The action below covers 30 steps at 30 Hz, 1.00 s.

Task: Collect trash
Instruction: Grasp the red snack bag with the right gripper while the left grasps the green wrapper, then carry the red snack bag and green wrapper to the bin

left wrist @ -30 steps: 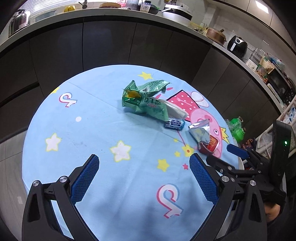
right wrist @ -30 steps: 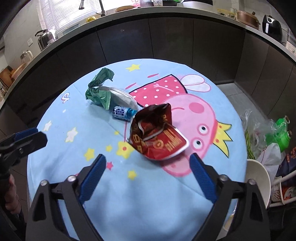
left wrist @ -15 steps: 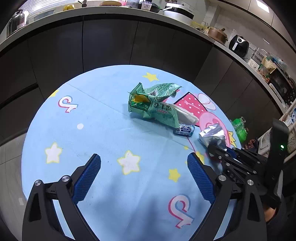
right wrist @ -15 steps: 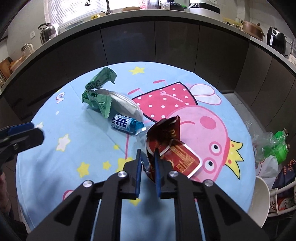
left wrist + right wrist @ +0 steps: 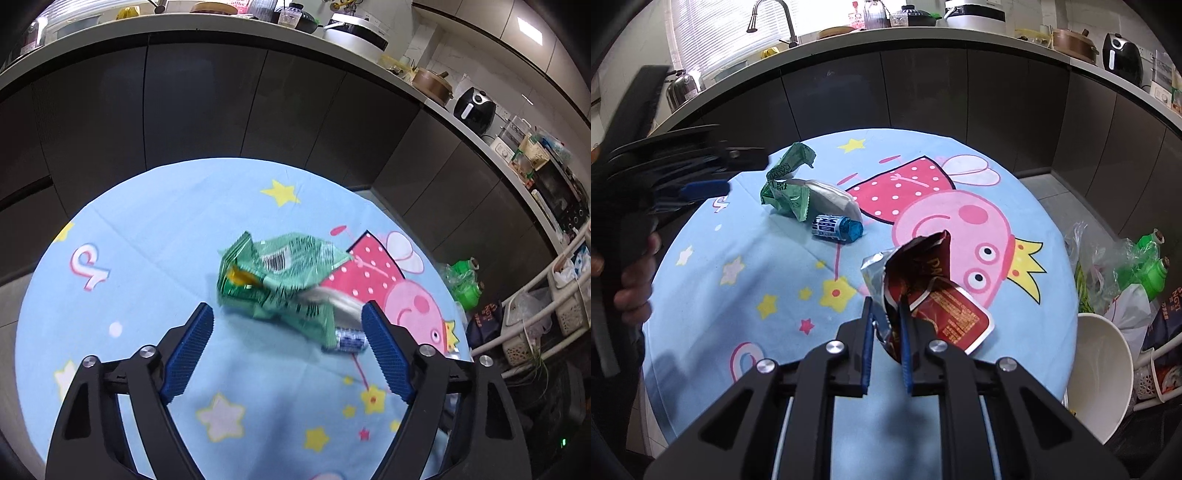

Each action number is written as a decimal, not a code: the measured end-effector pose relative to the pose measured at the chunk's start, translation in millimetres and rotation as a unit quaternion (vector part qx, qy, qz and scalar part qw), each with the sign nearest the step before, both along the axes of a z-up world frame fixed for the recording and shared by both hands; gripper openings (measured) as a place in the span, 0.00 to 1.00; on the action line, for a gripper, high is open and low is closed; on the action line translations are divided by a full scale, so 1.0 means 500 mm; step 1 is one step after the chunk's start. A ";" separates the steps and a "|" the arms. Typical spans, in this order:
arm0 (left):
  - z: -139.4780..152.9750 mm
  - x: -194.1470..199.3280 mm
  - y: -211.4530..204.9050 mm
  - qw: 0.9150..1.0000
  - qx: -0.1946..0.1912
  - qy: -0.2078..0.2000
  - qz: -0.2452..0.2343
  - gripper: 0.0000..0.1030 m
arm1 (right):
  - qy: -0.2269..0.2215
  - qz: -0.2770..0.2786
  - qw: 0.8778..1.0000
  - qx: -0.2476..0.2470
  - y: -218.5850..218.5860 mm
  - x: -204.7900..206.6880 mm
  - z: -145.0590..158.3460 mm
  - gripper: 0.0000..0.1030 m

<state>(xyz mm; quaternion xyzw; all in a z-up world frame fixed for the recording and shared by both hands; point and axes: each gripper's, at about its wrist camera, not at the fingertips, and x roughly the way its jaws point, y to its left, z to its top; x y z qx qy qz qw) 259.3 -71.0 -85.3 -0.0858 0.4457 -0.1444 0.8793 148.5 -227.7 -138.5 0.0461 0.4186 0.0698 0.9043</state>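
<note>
A crumpled green snack bag (image 5: 280, 280) lies on the round table with the blue cartoon cloth (image 5: 147, 280), over a white wrapper (image 5: 340, 300), with a small blue wrapper (image 5: 351, 338) beside it. My left gripper (image 5: 286, 334) is open just in front of the green bag, its jaws on either side of it. The right wrist view shows the green bag (image 5: 786, 184), the blue wrapper (image 5: 836, 229) and the left gripper (image 5: 701, 173) at the left. My right gripper (image 5: 886, 321) is shut on a red foil snack bag (image 5: 934, 295), lifted off the cloth.
A white bin (image 5: 1100, 373) stands at the table's right edge. Plastic bags with green bottles (image 5: 1145, 266) lie on the floor beyond it. A dark cabinet front and a cluttered counter (image 5: 354, 33) curve behind the table. A white wire rack (image 5: 546, 310) stands at the right.
My right gripper closed on the red foil bag and lifted it. My left gripper moved forward to the green bag and stays open.
</note>
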 end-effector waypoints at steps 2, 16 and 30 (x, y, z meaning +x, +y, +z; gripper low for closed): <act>-0.017 0.028 -0.008 1.000 0.006 0.012 0.005 0.68 | -0.001 -0.001 1.000 0.003 -0.003 -0.003 0.003 0.14; 0.019 -0.034 0.048 0.999 -0.032 0.004 0.001 0.03 | -0.017 -0.007 1.000 0.019 -0.011 -0.031 0.027 0.14; 0.065 -0.229 -0.010 0.998 0.007 -0.020 -0.061 0.03 | -0.060 -0.009 0.998 0.031 -0.023 -0.119 0.099 0.14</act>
